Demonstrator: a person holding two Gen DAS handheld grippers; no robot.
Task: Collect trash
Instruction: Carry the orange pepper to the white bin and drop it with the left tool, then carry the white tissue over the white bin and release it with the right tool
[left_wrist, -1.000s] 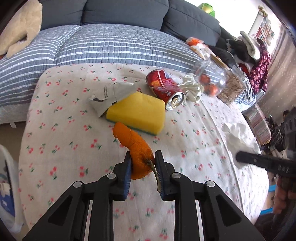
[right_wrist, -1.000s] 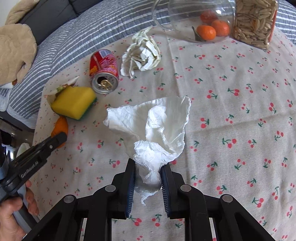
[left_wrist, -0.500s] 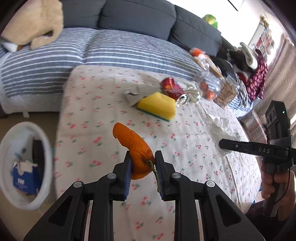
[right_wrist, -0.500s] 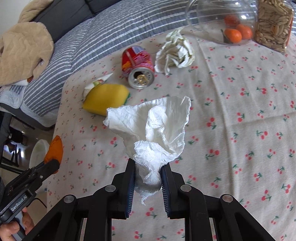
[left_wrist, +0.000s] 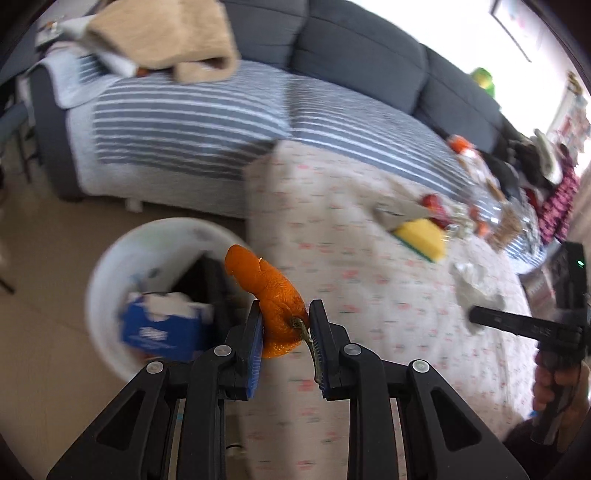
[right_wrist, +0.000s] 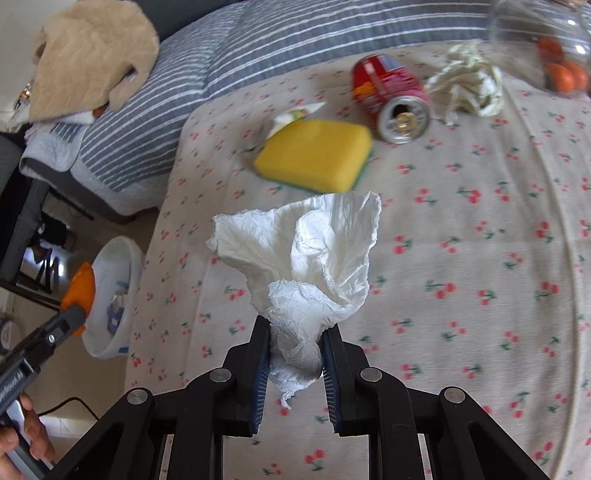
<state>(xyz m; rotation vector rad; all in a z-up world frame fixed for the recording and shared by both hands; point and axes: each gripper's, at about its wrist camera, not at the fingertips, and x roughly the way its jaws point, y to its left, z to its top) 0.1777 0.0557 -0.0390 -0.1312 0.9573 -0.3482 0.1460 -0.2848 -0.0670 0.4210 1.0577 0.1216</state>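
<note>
My left gripper (left_wrist: 285, 325) is shut on a piece of orange peel (left_wrist: 271, 291) and holds it in the air by the table's left edge, beside a white trash bin (left_wrist: 110, 266) on the floor. The bin holds a blue tissue box (left_wrist: 159, 326). My right gripper (right_wrist: 296, 345) is shut on a crumpled white tissue (right_wrist: 310, 254) above the cherry-print tablecloth (right_wrist: 461, 295). On the table lie a yellow sponge (right_wrist: 314, 155), a red soda can (right_wrist: 391, 98), a torn wrapper (right_wrist: 291, 116) and a wad of paper (right_wrist: 467, 86).
A striped sofa (left_wrist: 192, 122) with a beige blanket (left_wrist: 166, 37) runs behind the table. A glass jar with small orange fruits (right_wrist: 554, 55) stands at the table's far right. A hand (left_wrist: 554, 384) holds the right gripper (left_wrist: 517, 325); the left gripper (right_wrist: 66, 325) shows beside the bin (right_wrist: 110, 295).
My left gripper has swung left off the table with the peel, and the bin has come into view beside it. My right gripper has followed to the left with the tissue.
</note>
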